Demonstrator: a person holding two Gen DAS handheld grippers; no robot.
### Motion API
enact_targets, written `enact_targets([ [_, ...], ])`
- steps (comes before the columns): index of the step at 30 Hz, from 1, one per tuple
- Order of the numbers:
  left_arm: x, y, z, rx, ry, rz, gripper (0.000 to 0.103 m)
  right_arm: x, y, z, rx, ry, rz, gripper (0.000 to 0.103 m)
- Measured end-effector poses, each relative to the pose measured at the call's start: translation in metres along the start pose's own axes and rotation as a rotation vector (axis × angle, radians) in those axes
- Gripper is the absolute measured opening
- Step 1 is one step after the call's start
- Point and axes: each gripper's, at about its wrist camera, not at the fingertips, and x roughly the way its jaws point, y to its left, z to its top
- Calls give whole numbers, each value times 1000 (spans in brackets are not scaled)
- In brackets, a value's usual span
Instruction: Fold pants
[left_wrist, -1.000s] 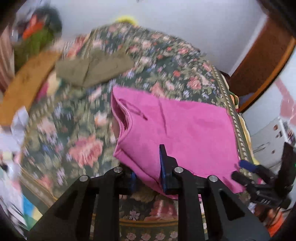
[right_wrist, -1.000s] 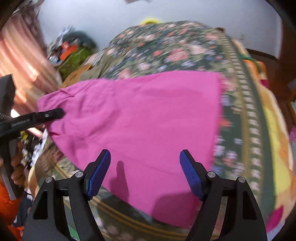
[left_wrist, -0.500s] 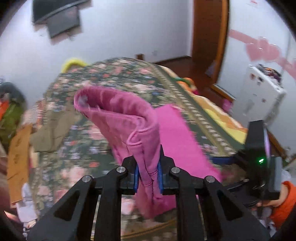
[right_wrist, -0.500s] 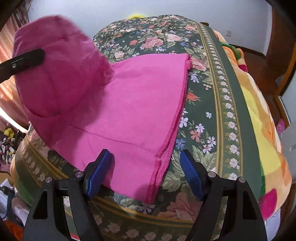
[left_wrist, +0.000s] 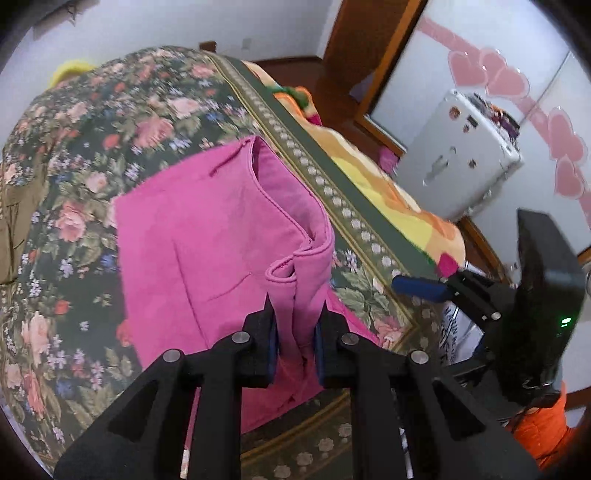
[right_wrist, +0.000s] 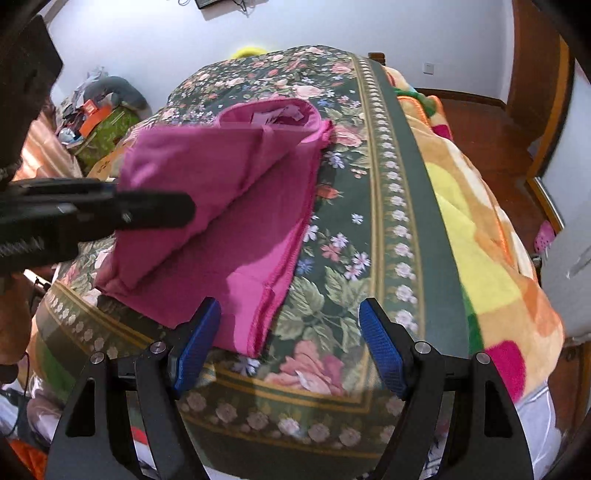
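Left gripper (left_wrist: 295, 325): black plastic frame, triangular cutouts, silver screws, blue pad edges on the inner faces. Right gripper (right_wrist: 290, 347): same black frame and screws, blue ribbed pads (right_wrist: 380, 350). In the left view its black body shows a green light (left_wrist: 565, 320). Orange sleeve (left_wrist: 543, 435), probably the person's.

The pants (left_wrist: 207, 236) are matt pink cloth, soft-looking, with stitched hems. Under them the bedspread (right_wrist: 373, 258) is a printed floral fabric, matt. At the right of the frame a fleecy blanket (right_wrist: 480, 258) looks plush. The right gripper (right_wrist: 288, 354) is matt black plastic with ribbed blue pads (right_wrist: 380, 350) and small shiny metal screws. The floor (right_wrist: 476, 125), upper right, is glossy wood.
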Motion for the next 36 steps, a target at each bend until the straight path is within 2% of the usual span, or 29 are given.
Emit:
enact_targets([
  [1,3,-2,-1,4,9,7,16,-1,-1,-1,2,0,-2,74],
  [3,6,-4,-3,18,27,25,25,-2,-2,-2,4,-1,-8,74],
  [5,7,-3,0,26,34,29,56,-4,0,-2,10,-6,-10,74],
  [7,0,-4,0,32,2,38,70,-7,0,-2,14,-12,-9,74],
  [11,-18,2,8,45,-21,35,71,-15,3,1,15,-40,-31,74],
  [15,-34,35,28,-3,-74,125,72,-25,5,10,27,-77,-19,74],
  [19,-32,71,51,-20,-83,189,74,-31,9,19,21,-105,-16,75],
  [23,-9,106,80,-28,-54,266,74,-28,13,28,34,-123,-2,79],
  [28,40,136,111,-55,10,264,74,-7,17,31,56,-99,17,79],
  [30,61,142,115,-48,33,249,75,11,15,28,78,-59,11,79],
  [33,101,152,113,-55,109,250,80,35,2,21,151,-11,43,83],
  [34,110,155,111,-54,128,249,87,39,-4,20,177,-13,61,88],
  [35,114,159,107,-45,111,246,95,40,-9,19,194,-21,74,88],
  [36,113,161,104,-26,93,258,98,40,-12,19,188,-24,74,88],
])
